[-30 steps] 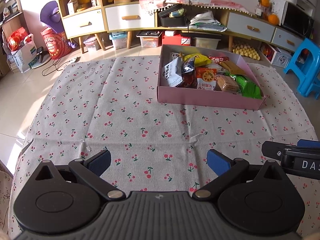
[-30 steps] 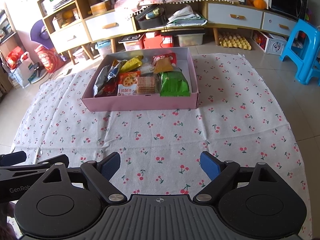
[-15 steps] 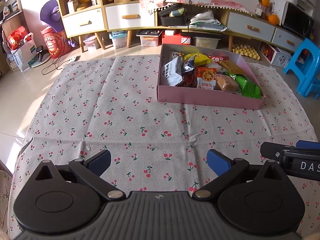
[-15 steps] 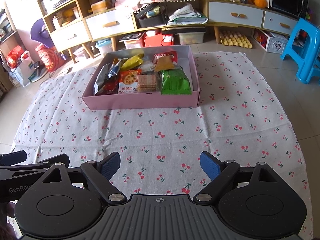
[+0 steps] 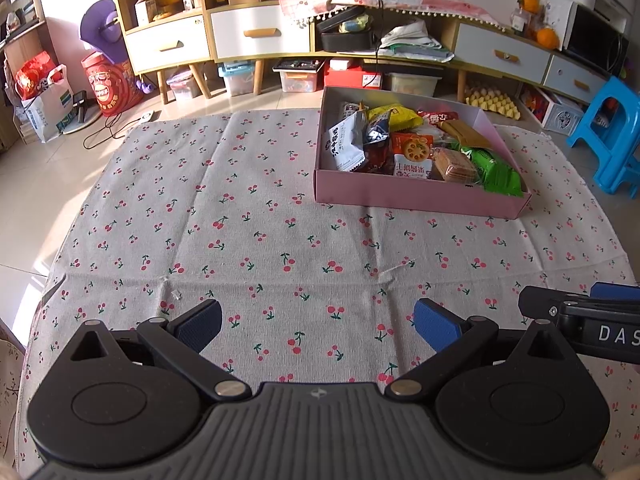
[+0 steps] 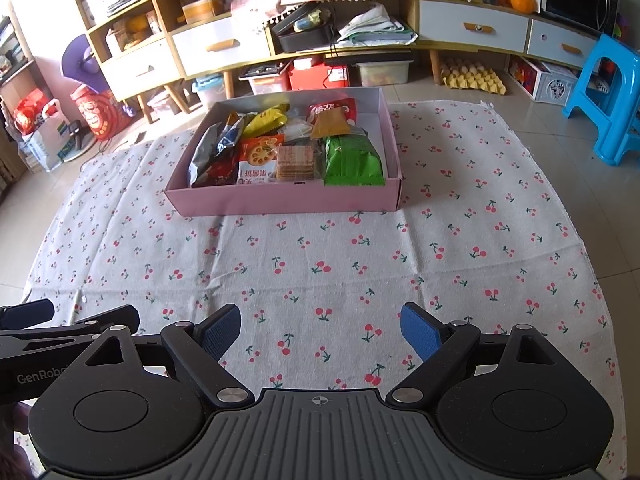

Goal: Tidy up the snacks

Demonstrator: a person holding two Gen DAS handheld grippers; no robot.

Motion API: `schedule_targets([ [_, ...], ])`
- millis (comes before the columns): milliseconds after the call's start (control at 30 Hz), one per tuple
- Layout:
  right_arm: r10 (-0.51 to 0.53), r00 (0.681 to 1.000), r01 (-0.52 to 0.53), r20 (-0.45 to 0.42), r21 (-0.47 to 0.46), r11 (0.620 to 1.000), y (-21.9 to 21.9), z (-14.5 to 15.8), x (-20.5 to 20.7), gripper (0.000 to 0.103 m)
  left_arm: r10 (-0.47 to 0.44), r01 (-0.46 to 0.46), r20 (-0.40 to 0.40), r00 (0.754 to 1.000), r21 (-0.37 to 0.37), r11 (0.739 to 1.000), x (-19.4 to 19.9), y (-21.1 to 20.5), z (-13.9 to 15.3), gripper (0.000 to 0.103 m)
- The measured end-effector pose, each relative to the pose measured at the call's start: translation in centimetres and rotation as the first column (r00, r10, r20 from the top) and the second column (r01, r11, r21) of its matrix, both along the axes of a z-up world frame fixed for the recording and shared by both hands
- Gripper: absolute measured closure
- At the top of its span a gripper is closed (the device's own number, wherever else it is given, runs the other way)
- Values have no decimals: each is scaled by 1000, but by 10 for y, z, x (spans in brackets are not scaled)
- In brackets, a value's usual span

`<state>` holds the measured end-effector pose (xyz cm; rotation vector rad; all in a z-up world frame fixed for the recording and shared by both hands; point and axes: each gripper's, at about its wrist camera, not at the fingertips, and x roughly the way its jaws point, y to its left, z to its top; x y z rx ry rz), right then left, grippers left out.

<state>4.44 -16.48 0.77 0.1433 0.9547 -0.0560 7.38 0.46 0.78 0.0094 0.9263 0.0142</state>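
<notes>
A shallow pink box [image 5: 416, 200] [image 6: 280, 202] lies on a cherry-print cloth [image 5: 256, 232] [image 6: 320, 264], filled with several snack packs. Among them are a green pack [image 6: 352, 160] [image 5: 496, 168], a clear pack of square crackers [image 6: 295, 162] [image 5: 454, 166], an orange biscuit pack [image 6: 258, 156], a yellow pack [image 6: 266, 119] and a white pack [image 5: 345, 142]. My left gripper [image 5: 318, 322] hovers open over bare cloth, well short of the box. My right gripper [image 6: 320, 326] is open too, empty, over the cloth's near part. Each gripper shows at the edge of the other's view.
Low cabinets with drawers [image 6: 472, 28] and shelves line the back wall, with storage bins and an egg tray [image 6: 472, 76] on the floor beneath. A blue plastic stool [image 6: 612, 96] stands at the right. Bags [image 5: 44, 96] sit at the left on the tiled floor.
</notes>
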Motion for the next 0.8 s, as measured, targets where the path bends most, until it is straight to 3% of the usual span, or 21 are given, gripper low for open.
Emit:
schedule_targets([
  [800, 1, 1000, -1, -2, 0, 1000, 0, 0, 0, 14, -8, 8, 1, 1000, 10, 1000, -3, -2, -2, 1],
])
